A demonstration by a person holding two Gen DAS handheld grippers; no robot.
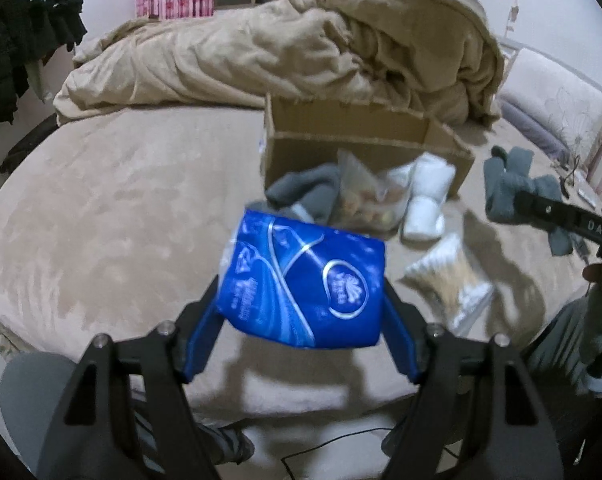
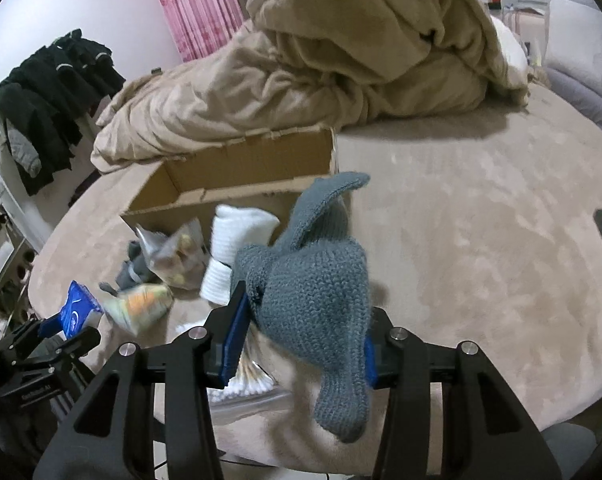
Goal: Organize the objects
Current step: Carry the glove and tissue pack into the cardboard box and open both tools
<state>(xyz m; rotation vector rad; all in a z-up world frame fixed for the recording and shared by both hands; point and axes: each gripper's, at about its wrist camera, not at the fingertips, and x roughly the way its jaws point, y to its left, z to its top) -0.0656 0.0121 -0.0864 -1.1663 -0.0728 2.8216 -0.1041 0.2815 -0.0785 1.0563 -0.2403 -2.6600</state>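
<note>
Gripping a glossy blue plastic tissue pack [image 1: 301,280], the left gripper [image 1: 301,316] fingers clamp its sides; the right gripper [image 2: 301,336] fingers pinch a grey knitted sock [image 2: 313,292] above the plush bed [image 2: 481,240].

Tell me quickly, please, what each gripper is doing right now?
Left gripper: shut on the blue pack.
Right gripper: shut on the grey knit.

"DAS" stands on the right tool's [image 1: 501,210] black finger; tissue pack [image 1: 301,280] logo unreadable.
</note>
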